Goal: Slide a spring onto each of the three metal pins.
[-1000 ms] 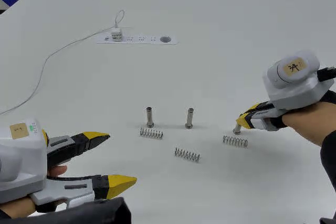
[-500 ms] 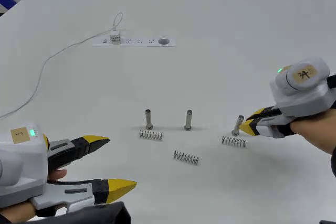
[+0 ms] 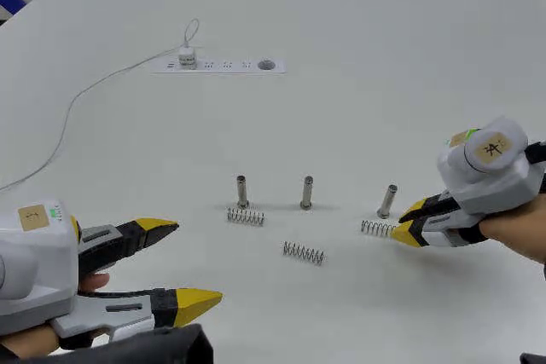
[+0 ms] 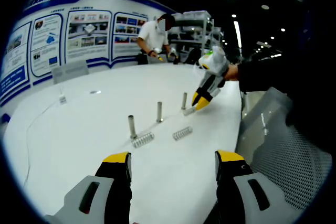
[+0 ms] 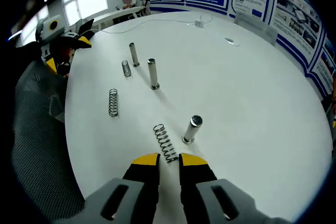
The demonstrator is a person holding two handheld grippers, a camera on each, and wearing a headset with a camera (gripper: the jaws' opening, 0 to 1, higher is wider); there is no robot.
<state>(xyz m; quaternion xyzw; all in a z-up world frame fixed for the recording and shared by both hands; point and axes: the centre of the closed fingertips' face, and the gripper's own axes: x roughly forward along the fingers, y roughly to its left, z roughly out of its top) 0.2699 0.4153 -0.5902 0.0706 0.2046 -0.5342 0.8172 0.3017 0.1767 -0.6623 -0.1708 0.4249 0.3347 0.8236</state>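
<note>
Right fingers (image 5: 144, 162) flank end of nearest spring (image 5: 164, 139).

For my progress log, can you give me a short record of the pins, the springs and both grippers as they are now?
pins: left pin, middle pin, right pin, sides as in the head view; all upright on the table
springs: left spring, middle spring, right spring; all lying flat
springs on pins: none
right gripper: narrowly open, tips at one end of the right spring
left gripper: wide open, holding nothing, apart from the parts
</note>
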